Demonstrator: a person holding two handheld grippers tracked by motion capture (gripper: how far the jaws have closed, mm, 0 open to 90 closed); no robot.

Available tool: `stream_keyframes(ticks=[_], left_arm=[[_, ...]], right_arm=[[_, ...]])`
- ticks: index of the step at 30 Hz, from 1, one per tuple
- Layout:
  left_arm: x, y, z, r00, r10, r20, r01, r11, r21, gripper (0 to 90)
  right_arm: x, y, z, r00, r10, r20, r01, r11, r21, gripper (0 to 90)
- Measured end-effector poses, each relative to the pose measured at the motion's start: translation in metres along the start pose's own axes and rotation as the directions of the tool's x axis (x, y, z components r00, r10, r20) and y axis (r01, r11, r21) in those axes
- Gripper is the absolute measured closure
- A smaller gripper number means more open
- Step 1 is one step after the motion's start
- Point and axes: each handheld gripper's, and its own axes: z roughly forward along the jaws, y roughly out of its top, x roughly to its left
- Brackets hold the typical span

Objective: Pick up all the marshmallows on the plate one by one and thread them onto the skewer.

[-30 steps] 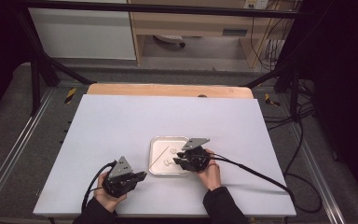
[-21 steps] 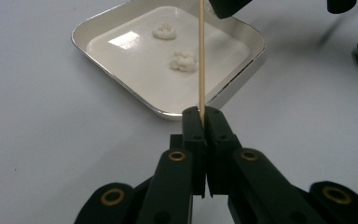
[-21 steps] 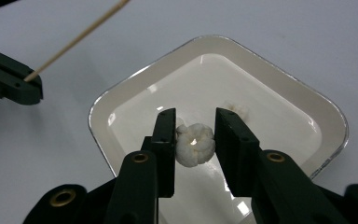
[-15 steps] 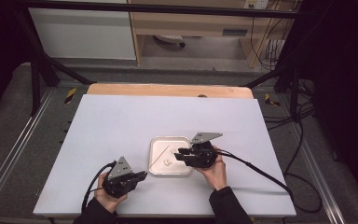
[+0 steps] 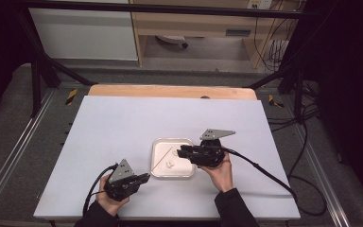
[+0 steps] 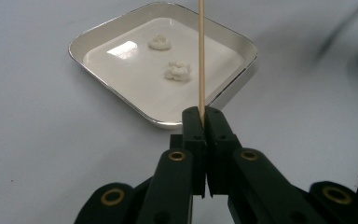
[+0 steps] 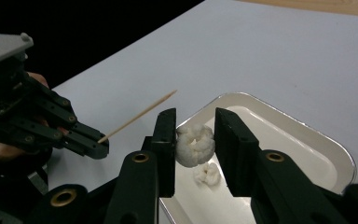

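Right gripper (image 7: 195, 140) lifted off tray (image 5: 157, 173), fingers (image 7: 166, 140) pinching white puffed piece (image 7: 195, 143) above it. Left gripper (image 6: 204, 122) steady on worktop (image 5: 123, 123), fingers pressed together on skewer (image 6: 201, 56). Two pieces (image 6: 177, 71) left in tray. Likely next: threading piece onto skewer tip.

The skewer (image 6: 200, 56) runs off the top edge — tip unseen.

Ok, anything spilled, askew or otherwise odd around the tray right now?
Nothing stands out. The tray sits flat on the white table, with the loose white pieces inside it. The left gripper pinches a straight wooden skewer; the right gripper holds one white piece above the tray.
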Motion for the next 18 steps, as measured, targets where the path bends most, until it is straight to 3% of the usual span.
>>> stream_keyframes(ticks=[9,18], left_arm=[[-0.001,0.001,0.0,1.0,0.006,0.004,-0.006,1.0,-0.005,88.1],[-0.002,0.001,0.0,1.0,0.008,0.005,-0.008,0.9999,-0.012,88.1]], right_arm=[[-0.004,0.009,-0.006,0.9975,0.061,-0.036,-0.064,0.995,-0.081,70.3],[-0.009,0.012,0.0,0.9865,0.135,-0.092,-0.146,0.981,-0.124,70.5]])
